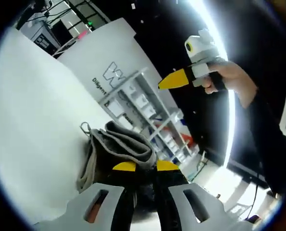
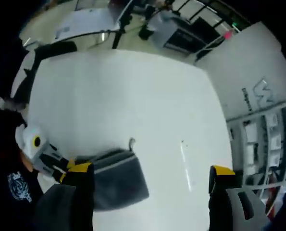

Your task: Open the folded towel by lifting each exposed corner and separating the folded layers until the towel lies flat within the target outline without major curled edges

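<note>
Two grippers are in use over a white desk. The grey towel lies folded on the desk, toward the edge nearest the person. A small loop tag projects from one of its corners.

Left gripper: in the left gripper view its yellow-tipped jaws stand close together at the towel's bunched folded layers. The narrow gap between the tips lies over the fabric; whether cloth is actually pinched cannot be told. The loop tag rests on the desk just beside the folds.

Right gripper: in the right gripper view its jaws are spread wide, with nothing between them. One yellow tip overlaps the towel's edge in the picture; the other is well apart from the towel, over bare desk. In the left gripper view this gripper shows raised clear of the towel, held in a hand.

Background: a white panel with printed lettering and shelving stand beyond the desk's far edge.
</note>
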`<state>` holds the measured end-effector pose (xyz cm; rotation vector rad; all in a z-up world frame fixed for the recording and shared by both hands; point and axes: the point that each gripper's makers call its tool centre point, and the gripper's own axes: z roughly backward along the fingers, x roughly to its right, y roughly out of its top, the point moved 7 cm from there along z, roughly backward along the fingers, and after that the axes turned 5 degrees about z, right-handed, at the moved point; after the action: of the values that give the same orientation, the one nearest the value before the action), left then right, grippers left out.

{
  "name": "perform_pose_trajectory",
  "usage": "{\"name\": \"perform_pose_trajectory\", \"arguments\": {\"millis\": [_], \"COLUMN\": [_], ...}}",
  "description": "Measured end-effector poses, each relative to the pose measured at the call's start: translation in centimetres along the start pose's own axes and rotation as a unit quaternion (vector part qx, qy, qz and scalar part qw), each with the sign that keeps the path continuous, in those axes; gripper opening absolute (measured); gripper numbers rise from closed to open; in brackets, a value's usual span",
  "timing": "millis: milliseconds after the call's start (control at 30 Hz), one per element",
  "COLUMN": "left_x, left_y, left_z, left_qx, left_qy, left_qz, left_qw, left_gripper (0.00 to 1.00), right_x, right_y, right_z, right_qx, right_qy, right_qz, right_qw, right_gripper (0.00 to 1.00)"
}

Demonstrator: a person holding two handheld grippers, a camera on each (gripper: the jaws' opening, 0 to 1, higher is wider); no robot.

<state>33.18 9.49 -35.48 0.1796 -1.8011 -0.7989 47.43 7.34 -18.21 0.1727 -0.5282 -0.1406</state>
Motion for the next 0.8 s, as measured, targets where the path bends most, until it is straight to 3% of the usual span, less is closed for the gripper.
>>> {"name": "perform_pose_trajectory", "arguments": {"millis": [133, 367, 433, 533, 800], "left_x": [-0.1, -0.1, -0.1, -0.1, -0.1], "left_y": [0.0, 0.0, 0.0, 0.0, 0.0], "left_z": [0.0, -0.1, -0.1, -0.1, -0.2], "left_qx": [-0.001, -0.002, -0.003, -0.003, -0.008], "left_qy": [0.003, 0.003, 0.002, 0.001, 0.004], "left_qz": [-0.002, -0.002, -0.003, -0.003, -0.012], "left_qw": [1.0, 1.0, 1.0, 1.0, 0.9999], "left_gripper": [0.09, 0.1, 0.1, 0.1, 0.1], "right_x": [-0.7, -0.6, -1.3, -0.6, -1.1], "right_y": [0.0, 1.9, 2.0, 2.7, 2.4], "right_z": [-1.1, -3.8, -4.2, -5.0, -7.9], "right_qx": [-0.008, -0.033, -0.03, -0.025, -0.047], "right_qy": [-0.001, -0.003, 0.013, 0.016, 0.015], "right_qz": [-0.006, 0.001, -0.005, -0.02, -0.036], "right_qw": [1.0, 0.9995, 0.9994, 0.9994, 0.9981], "right_gripper": [0.99, 0.99, 0.99, 0.99, 0.99]}}
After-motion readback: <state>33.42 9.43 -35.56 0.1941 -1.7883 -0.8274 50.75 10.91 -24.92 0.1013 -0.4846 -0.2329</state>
